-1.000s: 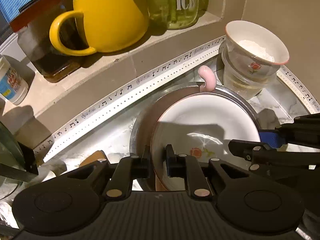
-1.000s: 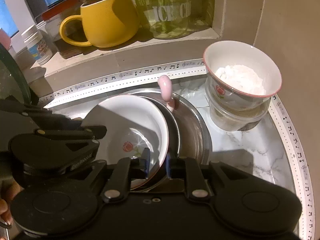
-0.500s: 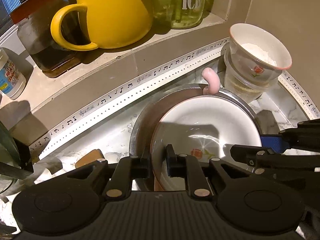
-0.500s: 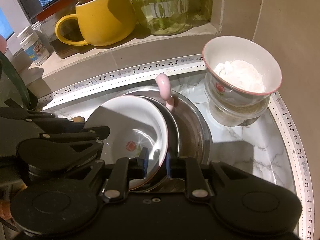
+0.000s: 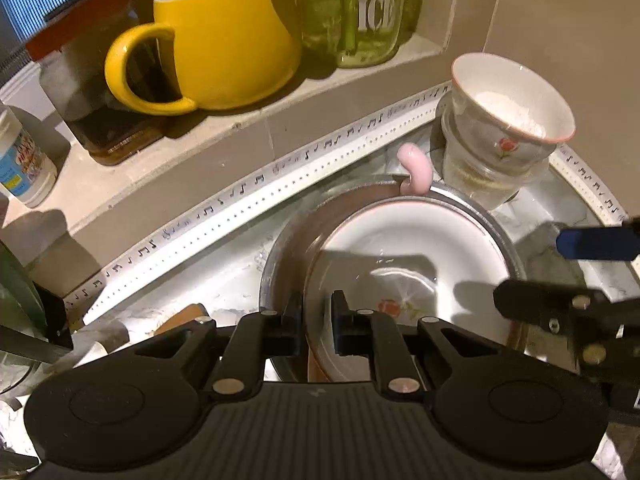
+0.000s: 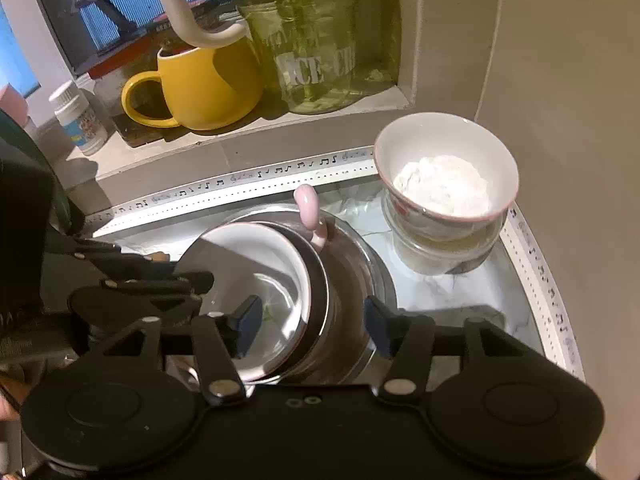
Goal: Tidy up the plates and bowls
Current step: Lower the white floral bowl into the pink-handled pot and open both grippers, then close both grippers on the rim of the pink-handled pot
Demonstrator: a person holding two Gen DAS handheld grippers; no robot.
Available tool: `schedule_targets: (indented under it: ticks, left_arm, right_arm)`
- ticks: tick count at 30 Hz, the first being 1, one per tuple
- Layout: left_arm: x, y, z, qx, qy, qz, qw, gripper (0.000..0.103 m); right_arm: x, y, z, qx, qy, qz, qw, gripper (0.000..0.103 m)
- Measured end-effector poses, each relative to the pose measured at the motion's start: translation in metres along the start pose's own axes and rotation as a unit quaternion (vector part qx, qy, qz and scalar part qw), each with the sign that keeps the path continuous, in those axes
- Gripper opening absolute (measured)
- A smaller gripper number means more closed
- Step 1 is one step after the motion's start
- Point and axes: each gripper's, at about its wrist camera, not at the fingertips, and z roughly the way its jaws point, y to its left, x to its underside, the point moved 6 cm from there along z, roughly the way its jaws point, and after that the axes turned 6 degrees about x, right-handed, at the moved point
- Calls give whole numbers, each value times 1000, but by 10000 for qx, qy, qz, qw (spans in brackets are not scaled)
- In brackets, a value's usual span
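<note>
Released since a second ago, the white plate's (image 6: pixel 256 264) right rim is straddled by the opening right hand-held gripper (image 6: pixel 310 326); its left rim is clamped by the left hand-held gripper (image 5: pixel 316 328).

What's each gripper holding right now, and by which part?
Left gripper is shut on the white plate, pinching its near rim. Right gripper holds nothing: its jaws are opening and stand clear on either side of the plate's edge.

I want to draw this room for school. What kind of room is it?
Most likely a kitchen, at a counter corner. A white rose-patterned plate sits in a steel bowl on the marble counter, and a yellow mug and a green glass jar stand on a ledge behind.
</note>
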Motion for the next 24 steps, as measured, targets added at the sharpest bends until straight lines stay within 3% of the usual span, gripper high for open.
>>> schedule_targets:
  ticks: [8,12,13,15,17,18,24]
  left_arm:
    - [0,0,-25,200,-124,-80,9997,14]
    - [3,-1,-38,338,-172,-87,9992,17]
    - [4,-1,-40,348,-166,-101,9992,20]
    - [6,-1,-44,386,-171,-174,9990,50]
    - [9,-1,-49,426,-254,-230,9985,73]
    - [10,0,-51,432,-312,-264,9982,77]
    - [14,13,-52,472,-304,-632,9964,77]
  right_arm:
    - [10,-13,-16,-91,-106,139,9998,65]
    - [16,-20,-28,-141,-194,177,9996,72]
    - [18,-22,-30,-155,-211,197,9995,73]
    - [21,-25,-34,-195,-250,236,9992,79]
    - [24,-26,-37,-234,-282,275,9990,83]
    - [25,-26,-39,-272,-296,272,9988,83]
    - [33,-31,-41,-347,-370,292,9983,91]
